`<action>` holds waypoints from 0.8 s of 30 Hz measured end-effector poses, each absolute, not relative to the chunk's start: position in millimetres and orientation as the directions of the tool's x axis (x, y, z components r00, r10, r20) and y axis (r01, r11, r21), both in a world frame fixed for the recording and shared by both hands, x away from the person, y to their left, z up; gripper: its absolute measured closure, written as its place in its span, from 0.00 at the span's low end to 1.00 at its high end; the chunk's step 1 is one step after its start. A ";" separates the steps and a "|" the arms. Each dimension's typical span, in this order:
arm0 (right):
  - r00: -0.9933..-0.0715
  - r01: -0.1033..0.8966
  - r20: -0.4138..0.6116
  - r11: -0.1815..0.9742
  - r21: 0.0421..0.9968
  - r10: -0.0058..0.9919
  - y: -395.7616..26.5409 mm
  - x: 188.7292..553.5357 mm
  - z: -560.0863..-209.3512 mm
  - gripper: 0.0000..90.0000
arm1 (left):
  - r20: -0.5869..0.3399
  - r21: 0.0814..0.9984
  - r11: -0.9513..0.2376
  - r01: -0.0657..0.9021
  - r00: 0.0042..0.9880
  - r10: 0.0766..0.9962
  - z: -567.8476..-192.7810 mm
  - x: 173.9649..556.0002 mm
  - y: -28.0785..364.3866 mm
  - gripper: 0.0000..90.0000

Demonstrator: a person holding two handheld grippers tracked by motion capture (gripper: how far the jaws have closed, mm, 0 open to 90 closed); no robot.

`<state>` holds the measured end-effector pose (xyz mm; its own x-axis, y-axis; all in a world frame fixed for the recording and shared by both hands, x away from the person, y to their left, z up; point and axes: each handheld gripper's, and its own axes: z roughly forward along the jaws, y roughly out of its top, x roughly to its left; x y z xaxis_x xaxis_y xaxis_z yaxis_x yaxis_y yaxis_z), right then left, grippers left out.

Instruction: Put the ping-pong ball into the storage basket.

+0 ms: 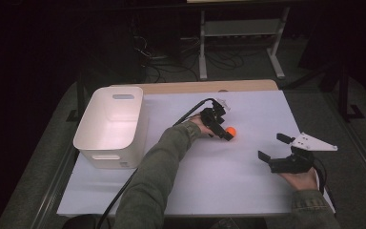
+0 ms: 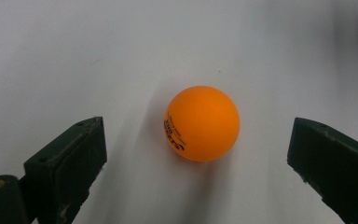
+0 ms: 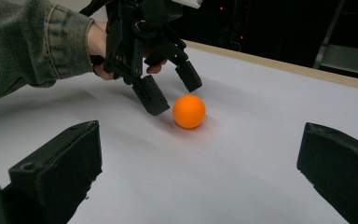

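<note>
Nearest the person, at the lower right of the high view, the right hand [image 1: 304, 178] rests on the white counter [image 1: 209, 191] and holds the right tool [image 1: 271, 147]. Its two black jaws stand wide apart with nothing between them, and a grey three-cornered plate [image 1: 316, 142] sits on top of it. In the right gripper view those same jaws rise from the bottom corners, with bare counter between them.

Farther in, near the middle of the counter, a green-sleeved forearm [image 1: 155, 167] reaches forward from the bottom edge. The left hand [image 1: 199, 126] at its end holds the left tool [image 1: 225, 135], angled down toward the surface, with a black cable [image 1: 190, 112] trailing off behind it. An orange ball [image 1: 231, 130] sits on the counter right at that tool's tip. In the left gripper view the ball [image 2: 202, 123] lies between the two jaws, with a clear gap of counter on each side, so the jaws are open and grip nothing. Small dark print runs along the ball's left side, too small to read. The ball looks to be a table tennis ball.

Beyond and to the left, near the counter's far left corner, stands a white plastic bin [image 1: 110, 126] with handle slots in its walls.
</note>
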<state>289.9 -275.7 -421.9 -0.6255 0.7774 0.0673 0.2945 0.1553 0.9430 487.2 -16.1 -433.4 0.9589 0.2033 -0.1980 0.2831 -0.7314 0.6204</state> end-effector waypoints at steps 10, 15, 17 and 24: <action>-0.627 0.296 0.068 0.156 0.942 0.776 -275.9 290.1 -422.0 0.00 | -0.215 0.606 -0.748 0.272 0.961 0.175 -436.0 485.4 -21.1 0.16; -0.627 0.299 0.067 0.160 0.941 0.776 -275.0 290.2 -422.3 0.00 | -0.201 0.606 -0.752 0.258 0.965 0.169 -434.7 484.1 -27.6 0.21; -0.626 0.299 0.067 0.160 0.941 0.777 -275.1 290.0 -422.2 0.00 | -0.196 0.600 -0.758 0.255 0.966 0.170 -434.2 484.5 -29.6 0.24; -0.629 0.297 0.064 0.163 0.941 0.775 -274.8 290.1 -422.2 0.00 | -0.189 0.589 -0.765 0.260 0.965 0.182 -437.3 483.2 -33.0 0.40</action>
